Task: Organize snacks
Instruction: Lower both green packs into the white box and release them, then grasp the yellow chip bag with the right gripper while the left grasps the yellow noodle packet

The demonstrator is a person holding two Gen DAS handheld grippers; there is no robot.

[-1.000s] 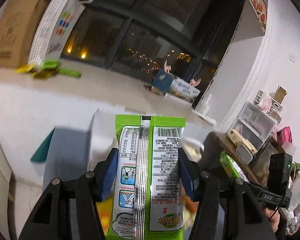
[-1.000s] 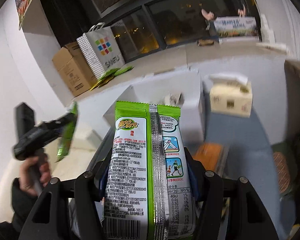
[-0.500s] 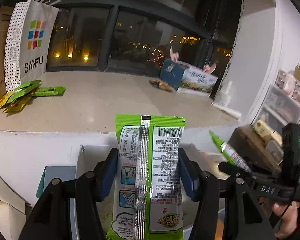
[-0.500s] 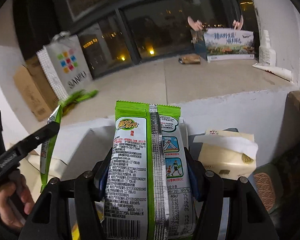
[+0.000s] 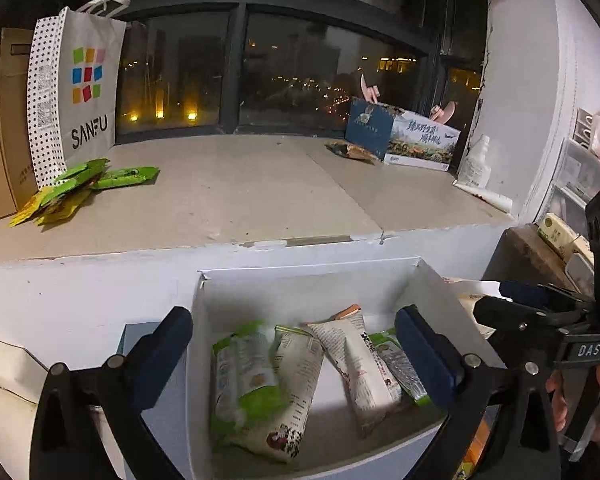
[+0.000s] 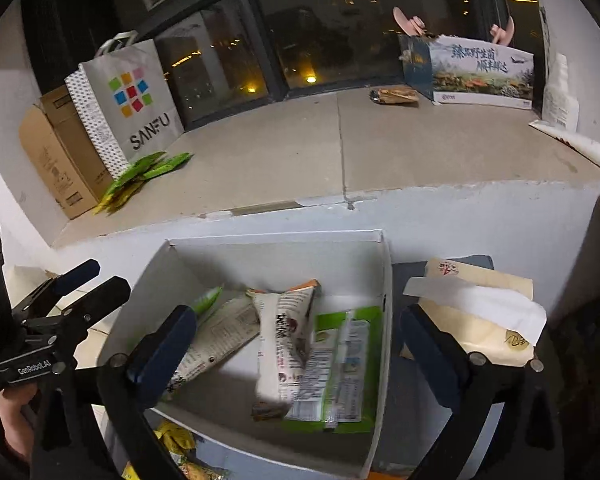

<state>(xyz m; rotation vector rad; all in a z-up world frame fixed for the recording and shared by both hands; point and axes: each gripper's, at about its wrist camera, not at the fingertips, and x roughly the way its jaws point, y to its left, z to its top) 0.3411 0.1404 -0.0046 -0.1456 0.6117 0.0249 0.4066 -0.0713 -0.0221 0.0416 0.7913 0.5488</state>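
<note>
Left wrist view shows the left gripper (image 5: 292, 344) spread wide with nothing between its fingers, where half a second ago it clamped an upright green snack packet; its jaws have just been opening, and that packet is gone from the grip. Below the spread fingers sits the white box (image 5: 308, 276), pushed against the foot of a low white wall, and several packets lie loose on its floor: a green packet (image 5: 248, 376) at the left, blurred, beside a white packet (image 5: 296, 376), with another white packet (image 5: 364, 372) to the right of them. Right wrist view tells the same of the right gripper (image 6: 296, 344): its jaws have just been opening too, they stand wide and empty, and the green-edged packet it carried a moment ago is no longer pinched. In this view a green-and-white packet (image 6: 340, 364) lies flat in the box (image 6: 276, 240) near its right wall, partly under a blurred white packet (image 6: 284, 344). A tissue pack (image 6: 476, 320) lies just outside the box to the right. Up on the window ledge (image 5: 236, 192), well apart from the box, more green packets (image 5: 84, 184) lie beside a paper bag (image 5: 76, 92)
</note>
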